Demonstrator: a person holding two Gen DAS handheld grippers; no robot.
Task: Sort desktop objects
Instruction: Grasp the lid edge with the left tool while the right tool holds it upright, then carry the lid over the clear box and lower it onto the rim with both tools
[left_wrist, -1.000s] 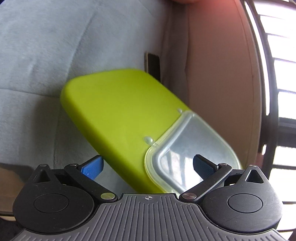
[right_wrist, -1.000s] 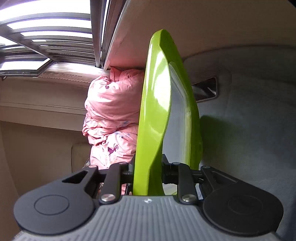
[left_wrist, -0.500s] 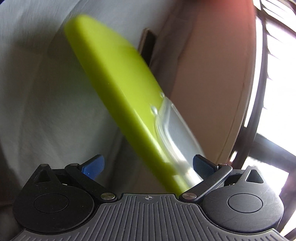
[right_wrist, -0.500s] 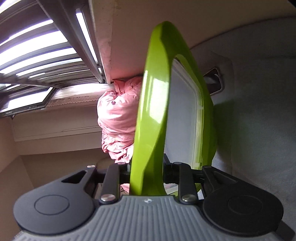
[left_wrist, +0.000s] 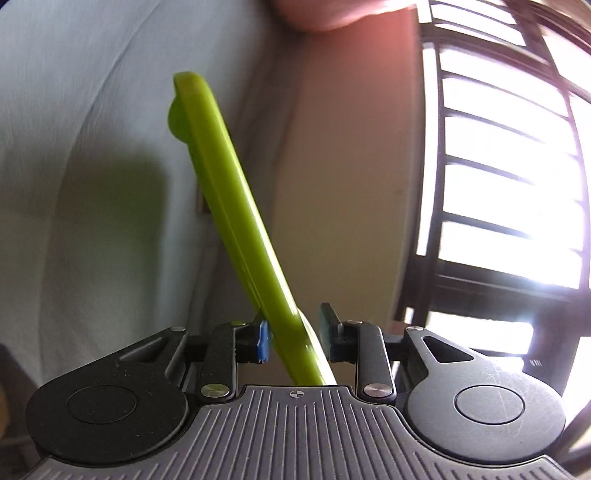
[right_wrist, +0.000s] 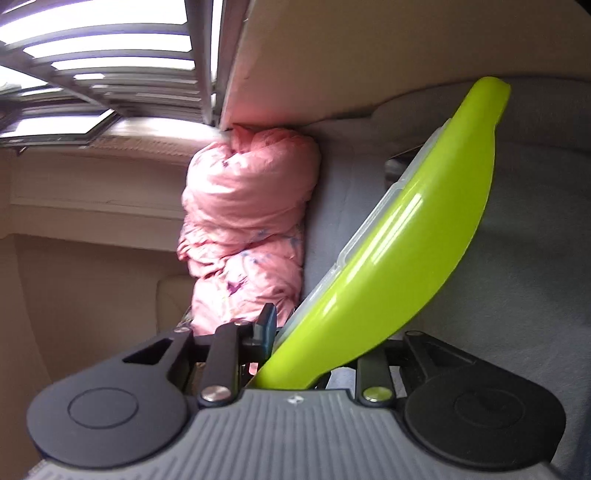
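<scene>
Left claw (left_wrist: 295, 341): pads narrowed around lower edge of green case (left_wrist: 236, 221), blue pad touching one face, other pad just beside, so grip unconfirmed. Case edge-on, tilted, airborne before grey fabric (left_wrist: 74, 184).

Right claw (right_wrist: 306, 350): clamped on same green case (right_wrist: 399, 251), clear lid rim showing; pink bundle (right_wrist: 247, 229) behind.

Step, judged: handover mid-carry. Next: one claw takes firm hold, then other releases. No readable writing.

The green case (right_wrist: 399, 258) fills the right tool (right_wrist: 314, 354) and blocks its front. Left of it stands a pink bundle (right_wrist: 247, 229); the grey cloth (right_wrist: 535, 295) to the right lies bare.
</scene>
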